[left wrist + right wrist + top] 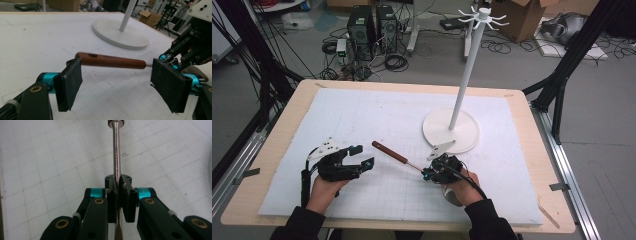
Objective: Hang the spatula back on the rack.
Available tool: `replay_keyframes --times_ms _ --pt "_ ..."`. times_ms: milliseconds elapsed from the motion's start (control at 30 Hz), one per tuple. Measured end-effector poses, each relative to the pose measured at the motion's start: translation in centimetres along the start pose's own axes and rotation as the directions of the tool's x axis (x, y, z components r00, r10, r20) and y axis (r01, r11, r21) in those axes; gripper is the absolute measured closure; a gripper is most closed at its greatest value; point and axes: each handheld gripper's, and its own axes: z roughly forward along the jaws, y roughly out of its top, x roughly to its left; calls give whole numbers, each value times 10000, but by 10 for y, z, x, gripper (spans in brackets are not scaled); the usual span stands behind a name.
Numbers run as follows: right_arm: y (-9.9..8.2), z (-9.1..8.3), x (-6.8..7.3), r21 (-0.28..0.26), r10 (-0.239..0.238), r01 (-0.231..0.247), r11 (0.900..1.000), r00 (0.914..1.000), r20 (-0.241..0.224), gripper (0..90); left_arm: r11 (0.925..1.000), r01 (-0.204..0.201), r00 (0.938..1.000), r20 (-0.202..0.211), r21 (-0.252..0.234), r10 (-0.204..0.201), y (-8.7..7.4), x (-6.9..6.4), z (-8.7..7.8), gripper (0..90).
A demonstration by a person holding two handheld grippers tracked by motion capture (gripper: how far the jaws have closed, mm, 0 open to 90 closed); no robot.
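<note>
Right gripper (118, 185) clamps screwdriver (112, 61) shaft (116, 150).

The right hand-held gripper (118, 185) has its two black jaws pressed together on a thin shiny metal shaft (116, 150). The shaft runs straight up to a brown end at the top edge. Below lies the white table (50, 160) with a grid.
</note>
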Motion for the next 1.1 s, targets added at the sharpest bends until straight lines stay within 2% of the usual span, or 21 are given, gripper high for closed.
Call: replay_keyframes --times_ms 167,233,300,333,367,500,633,733,800,900,933,1033,1100 --pt "0 -15 3 -1022 92 -64 9947 9996 276 847 9992 324 9990 288 251 -331 12 -4 10 257" --pt "1 -21 6 -1474 44 26 9891 9989 475 847 9987 397 9981 460 316 -411 18 -7 15 259" --pt "2 -27 9 -1810 81 53 9835 9973 734 847 9983 570 9957 718 123 -577 25 -10 19 257" --pt "3 -33 11 -2128 159 42 9771 9956 927 846 9981 619 9949 797 59 -622 29 -12 21 254" --pt "3 -33 11 -2128 159 42 9771 9956 927 846 9980 632 9939 903 34 -632 32 -13 22 254" --pt "7 -42 16 -2693 149 187 9629 9924 1222 846 9988 478 9936 1027 -137 -461 48 -21 30 245" --pt "9 -42 21 -2925 124 302 9558 9897 1428 846 9986 447 9932 1085 -296 -412 62 -27 38 233" --pt "11 -42 27 -3185 -26 570 9462 9857 1686 845 9969 715 9922 1047 -329 -677 68 -27 44 234" --pt "12 -41 30 -3166 -144 701 9460 9845 1751 845 9957 876 9902 1119 -291 -838 72 -27 47 245" --pt "14 -40 34 -3171 -361 977 9433 9802 1946 845 9929 1141 9836 1444 -326 -1082 77 -27 50 324" --pt "14 -40 36 -3279 -403 1050 9388 9793 1981 845 9922 1202 9812 1558 -320 -1138 79 -26 50 368" --pt "16 -42 38 -3390 -487 1171 9335 9778 2037 845 9904 1350 9713 2014 -287 -1266 82 -27 52 507" --pt "16 -43 38 -3437 -475 1192 9315 9765 2101 845 9891 1436 9643 2290 -314 -1328 84 -29 52 562"
